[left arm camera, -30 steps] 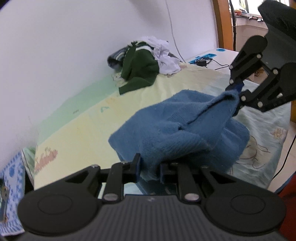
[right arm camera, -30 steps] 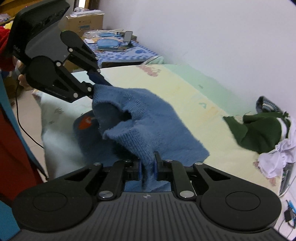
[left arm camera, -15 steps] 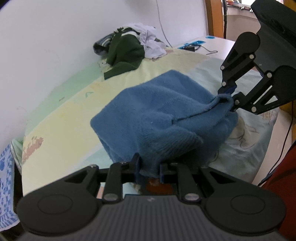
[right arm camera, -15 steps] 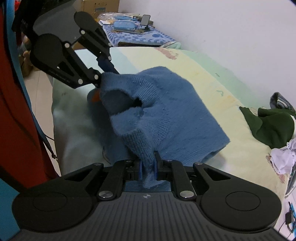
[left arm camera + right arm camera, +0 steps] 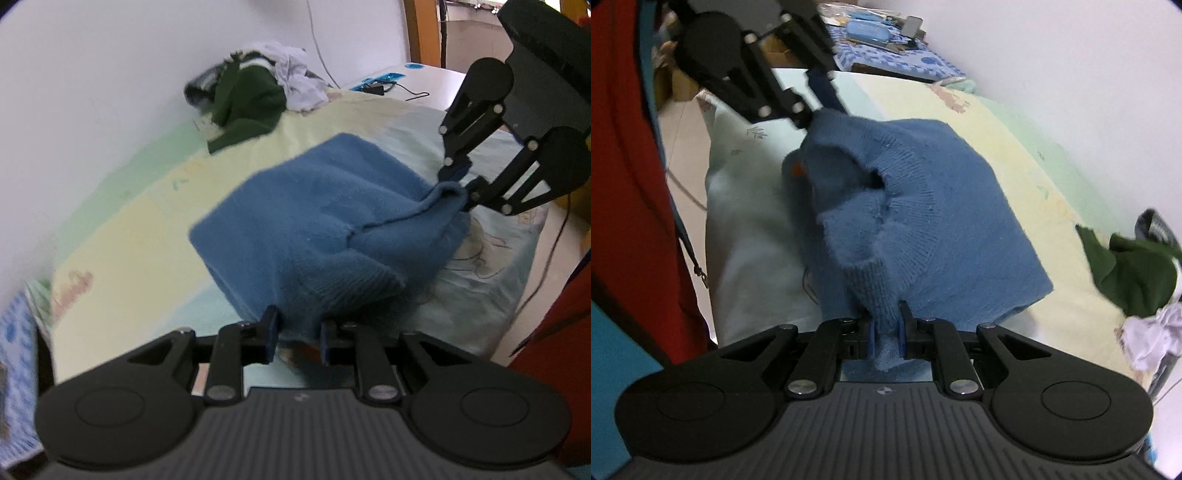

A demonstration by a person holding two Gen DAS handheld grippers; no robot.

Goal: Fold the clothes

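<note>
With the blue sweater (image 5: 332, 221) mid-frame over the bed (image 5: 147, 229), each hand-held gripper, left (image 5: 295, 328) loosening and right (image 5: 886, 325) pinching knit, should lower its edge evenly

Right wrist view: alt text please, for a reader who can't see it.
The right gripper pinches a ribbed edge of a blue sweater draped over a bed. The left gripper holds the sweater's far edge. A green garment lies at right.
</note>
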